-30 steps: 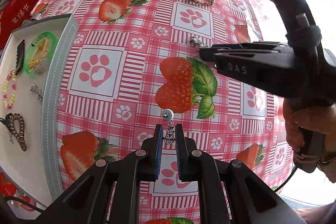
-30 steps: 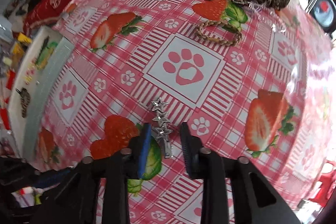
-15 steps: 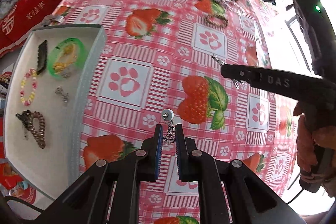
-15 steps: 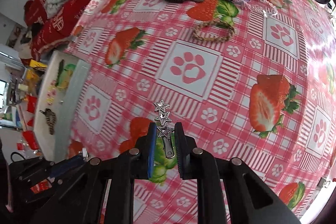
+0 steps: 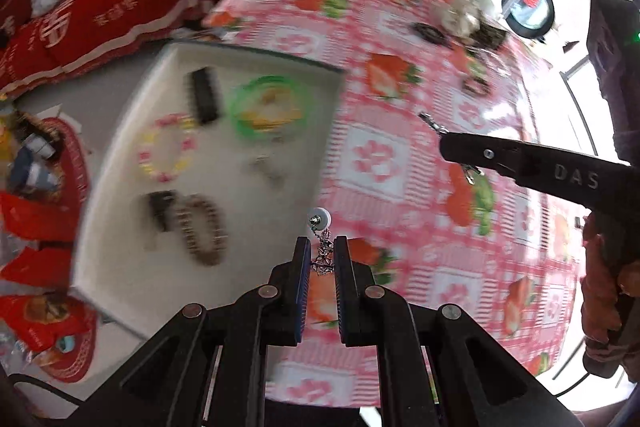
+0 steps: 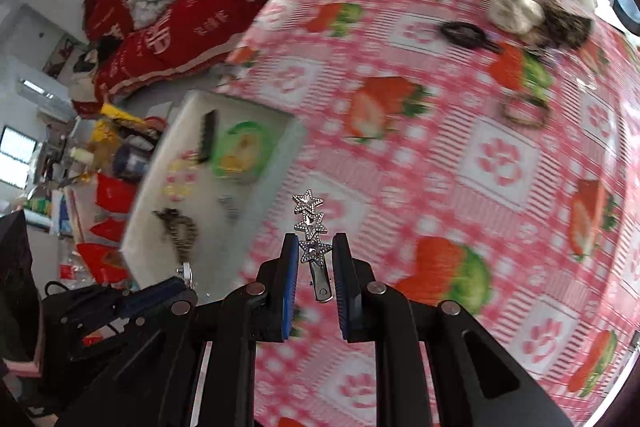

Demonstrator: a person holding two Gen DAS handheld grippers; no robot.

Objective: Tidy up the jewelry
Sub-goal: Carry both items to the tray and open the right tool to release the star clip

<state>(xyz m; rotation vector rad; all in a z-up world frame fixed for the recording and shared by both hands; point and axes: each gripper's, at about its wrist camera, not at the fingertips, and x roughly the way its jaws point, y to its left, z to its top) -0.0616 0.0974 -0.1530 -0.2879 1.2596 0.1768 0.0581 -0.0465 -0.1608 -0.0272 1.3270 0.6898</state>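
On right gripper — "DAS", jaws pinching star clip

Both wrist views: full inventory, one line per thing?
tray: 1, white, left on the table
bangle: 1, green, in tray, yellow piece inside
bead bracelet: 1, pink-yellow, in tray
comb clip: 1, black, in tray
brown tie: 1, in tray
tablecloth: 1, pink strawberry and paw print
loose ties: blurred heap, far edge
earring: 1, silver with white bead, in left claw
star clip: 1, silver, in right claw
left claw: shut on earring
right claw: shut on star clip
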